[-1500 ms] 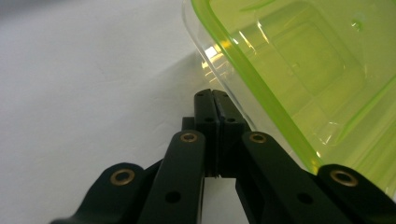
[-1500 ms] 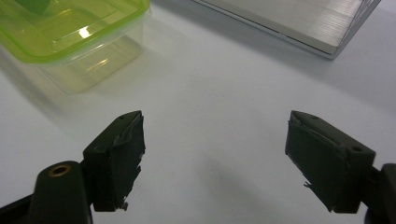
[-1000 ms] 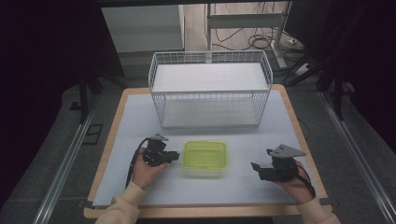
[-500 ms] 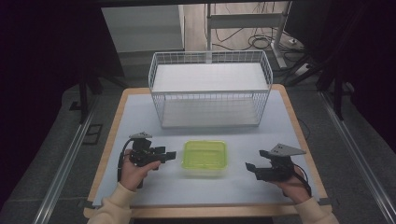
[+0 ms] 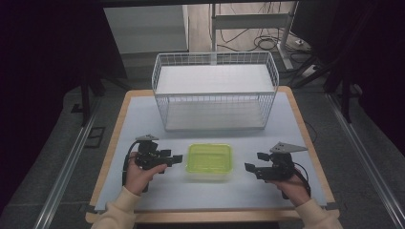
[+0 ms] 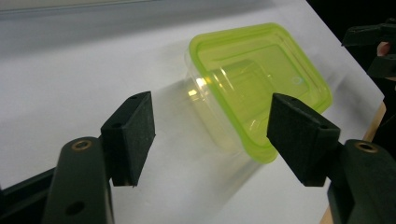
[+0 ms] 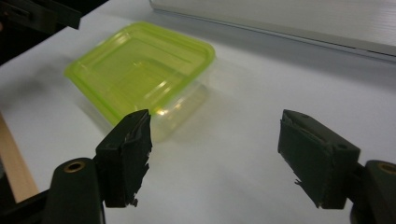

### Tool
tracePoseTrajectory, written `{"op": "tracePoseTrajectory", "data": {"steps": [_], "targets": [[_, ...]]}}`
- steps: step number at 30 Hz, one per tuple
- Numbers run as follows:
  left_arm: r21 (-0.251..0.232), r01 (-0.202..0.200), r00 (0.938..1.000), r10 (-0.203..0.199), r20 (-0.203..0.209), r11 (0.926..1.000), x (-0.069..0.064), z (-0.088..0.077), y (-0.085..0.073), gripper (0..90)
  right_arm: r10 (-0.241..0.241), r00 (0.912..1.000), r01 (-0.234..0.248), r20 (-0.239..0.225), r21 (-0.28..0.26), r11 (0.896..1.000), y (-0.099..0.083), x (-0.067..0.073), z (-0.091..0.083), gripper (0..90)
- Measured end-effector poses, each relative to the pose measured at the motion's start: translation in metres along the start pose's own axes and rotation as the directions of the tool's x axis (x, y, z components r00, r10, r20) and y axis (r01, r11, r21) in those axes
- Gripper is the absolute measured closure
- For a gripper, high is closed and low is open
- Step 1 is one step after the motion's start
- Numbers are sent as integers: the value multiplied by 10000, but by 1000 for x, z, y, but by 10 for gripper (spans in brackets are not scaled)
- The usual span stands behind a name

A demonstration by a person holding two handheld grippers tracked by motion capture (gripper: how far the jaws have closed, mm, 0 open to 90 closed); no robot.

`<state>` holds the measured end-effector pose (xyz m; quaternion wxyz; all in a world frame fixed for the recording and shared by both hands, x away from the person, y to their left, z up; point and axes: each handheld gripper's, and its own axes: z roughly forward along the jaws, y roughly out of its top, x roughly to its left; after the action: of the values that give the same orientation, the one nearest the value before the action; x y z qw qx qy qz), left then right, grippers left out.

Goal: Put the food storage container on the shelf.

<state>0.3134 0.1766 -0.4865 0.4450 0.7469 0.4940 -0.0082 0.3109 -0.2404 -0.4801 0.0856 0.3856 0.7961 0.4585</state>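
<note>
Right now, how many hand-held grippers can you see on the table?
2. The left hand-held gripper is beside the green-lidded container's left side; the right hand-held gripper is off its right side. Both are open, holding nothing.

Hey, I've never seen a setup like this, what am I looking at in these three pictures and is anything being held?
A person sits at a table, holding a handheld two-jaw gripper in each hand. The high view looks down from above: the left gripper and right gripper flank a clear container with a green lid, and a white wire basket stands behind. The other two pictures come from cameras riding on each gripper, looking between its black jaws. Both grippers are open and hold nothing; the container sits on the table, untouched.
</note>
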Motion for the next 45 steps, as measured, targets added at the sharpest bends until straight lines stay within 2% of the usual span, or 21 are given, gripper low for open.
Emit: {"op": "tracePoseTrajectory", "data": {"steps": [5, 8, 11, 13, 18, 22, 30, 34, 36, 37, 38, 39, 40, 42, 43, 45], "targets": [[0, -65, 10000, 65, -12, 10000, -6, 4, 7, 321, 275, 9994, -278, -194, -169, 9995, 20, 7, 7, 323], [3, -98, 9999, 98, 26, 10000, -8, 7, 11, 322, 353, 9987, -357, -380, -109, 9993, 34, 10, 19, 346], [38, -61, 10000, 61, 38, 10000, -8, 10, 11, 324, 425, 9983, -429, -393, -71, 9991, 37, 10, 27, 359], [115, 87, 10000, -87, 17, 9999, -7, 13, 12, 344, 659, 9968, -653, -453, 141, 9978, 37, 9, 37, 370], [219, 125, 9999, -125, 5, 9997, -8, 16, 12, 363, 872, 9952, -865, -441, 162, 9961, 35, 7, 38, 370], [333, 289, 9995, -294, 149, 9990, -6, 21, 11, 368, 1149, 9916, -1136, -590, 247, 9932, 31, 4, 39, 372], [744, 556, 9974, -588, 413, 9957, 0, 34, 8, 398, 1413, 9869, -1364, -783, 657, 9885, 23, 2, 53, 412], [831, 687, 9950, -744, 668, 9942, 2, 38, 7, 425, 1776, 9796, -1697, -944, 857, 9818, 19, -1, 57, 431], [899, 691, 9943, -759, 745, 9936, 3, 40, 6, 475, 2051, 9729, -1953, -1063, 960, 9760, 16, -3, 60, 447], [936, 708, 9937, -784, 805, 9931, 4, 40, 6, 522, 2358, 9643, -2236, -1207, 1062, 9689, 15, -5, 62, 458], [969, 750, 9922, -840, 918, 9925, 5, 41, 5, 544, 2473, 9609, -2341, -1244, 1115, 9658, 14, -6, 62, 464], [1041, 794, 9902, -905, 1060, 9914, 7, 42, 5, 556, 2555, 9581, -2410, -1294, 1175, 9634, 14, -6, 63, 472], [1041, 794, 9902, -905, 1060, 9914, 7, 42, 5, 565, 2555, 9581, -2410, -1294, 1175, 9634, 14, -6, 63, 472], [1072, 834, 9889, -956, 1140, 9907, 8, 43, 4, 579, 2701, 9526, -2531, -1401, 1282, 9589, 13, -7, 65, 493], [1100, 877, 9880, -1006, 1169, 9900, 8, 43, 4, 602, 2768, 9495, -2573, -1478, 1384, 9564, 13, -7, 67, 533], [1105, 865, 9887, -990, 1130, 9901, 9, 44, 3, 637, 2822, 9471, -2617, -1529, 1407, 9548, 13, -7, 68, 553]]}}
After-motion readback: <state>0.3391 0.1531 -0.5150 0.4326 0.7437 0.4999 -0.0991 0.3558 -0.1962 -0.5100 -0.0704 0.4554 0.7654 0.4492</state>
